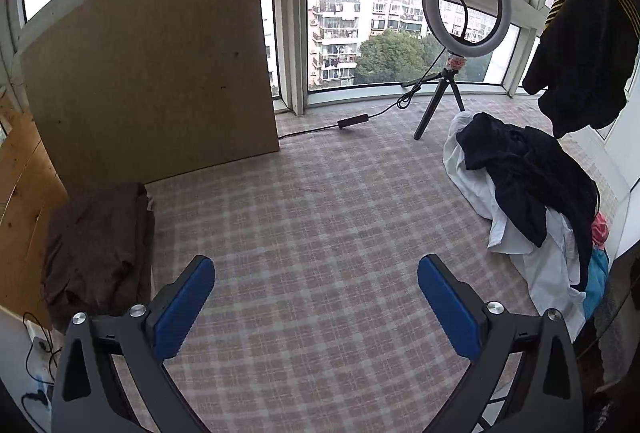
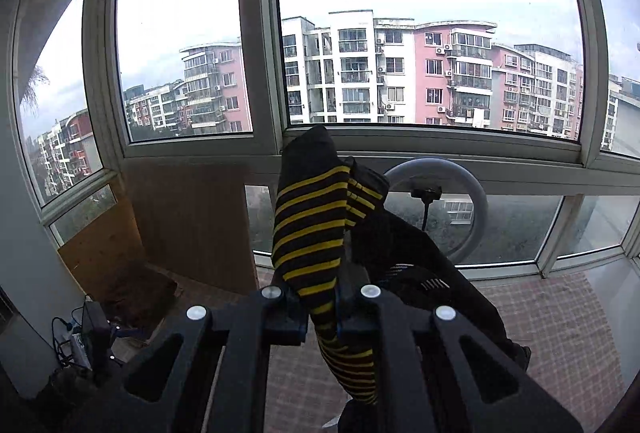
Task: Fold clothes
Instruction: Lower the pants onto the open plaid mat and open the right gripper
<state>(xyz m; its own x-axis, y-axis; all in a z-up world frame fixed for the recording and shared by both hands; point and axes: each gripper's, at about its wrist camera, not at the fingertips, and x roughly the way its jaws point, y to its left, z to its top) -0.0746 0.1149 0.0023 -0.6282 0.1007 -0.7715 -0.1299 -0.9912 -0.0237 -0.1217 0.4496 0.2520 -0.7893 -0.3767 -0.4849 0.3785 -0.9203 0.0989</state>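
My right gripper [image 2: 322, 303] is shut on a black garment with yellow stripes [image 2: 312, 225] and holds it up in the air before the window. The same garment [image 1: 584, 45] hangs at the upper right of the left wrist view. My left gripper [image 1: 316, 275] is open and empty above the pink checked cloth surface [image 1: 320, 217]. A pile of unfolded clothes [image 1: 532, 185], black on white, lies at the right. A folded brown garment [image 1: 96, 249] lies at the left.
A ring light on a small tripod [image 1: 464, 9] stands at the back by the window, its cable [image 1: 352, 123] trailing across the surface. A brown board [image 1: 152, 73] leans at the back left. Cables and a power strip [image 2: 80, 341] sit at lower left.
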